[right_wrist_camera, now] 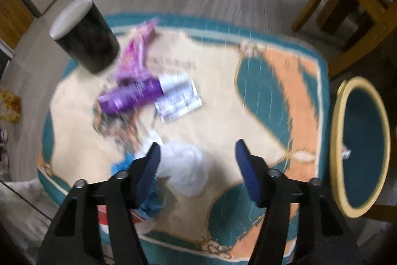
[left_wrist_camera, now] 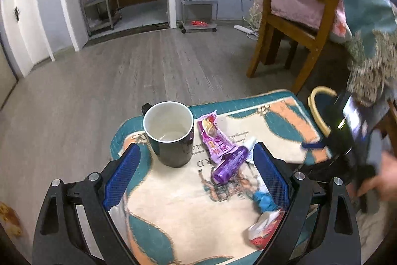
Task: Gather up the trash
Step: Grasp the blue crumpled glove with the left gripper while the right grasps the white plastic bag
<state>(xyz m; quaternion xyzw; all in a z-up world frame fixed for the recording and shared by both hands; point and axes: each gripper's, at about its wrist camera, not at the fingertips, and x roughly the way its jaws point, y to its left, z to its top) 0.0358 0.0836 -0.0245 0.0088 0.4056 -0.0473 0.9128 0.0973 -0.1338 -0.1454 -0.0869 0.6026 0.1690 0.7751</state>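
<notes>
A small table under a teal, cream and orange cloth [left_wrist_camera: 173,203] carries the litter. A pink snack wrapper [left_wrist_camera: 213,138], a purple bottle [left_wrist_camera: 230,163], a blue wrapper [left_wrist_camera: 263,200] and a red-white wrapper [left_wrist_camera: 265,227] lie on it. My left gripper [left_wrist_camera: 196,148] hangs open over them, empty. In the blurred right wrist view my right gripper [right_wrist_camera: 197,147] is open above a crumpled white wad [right_wrist_camera: 183,170], which lies by its left finger without being pinched. The purple bottle [right_wrist_camera: 131,93], the pink wrapper [right_wrist_camera: 136,54] and a white leaflet [right_wrist_camera: 178,98] lie beyond.
A black mug [left_wrist_camera: 168,133] with a white inside stands at the table's far left corner. A round bin with a yellow rim [right_wrist_camera: 362,145] sits just right of the table. A wooden chair [left_wrist_camera: 292,24] stands behind it. A hand [left_wrist_camera: 387,178] shows at the right edge.
</notes>
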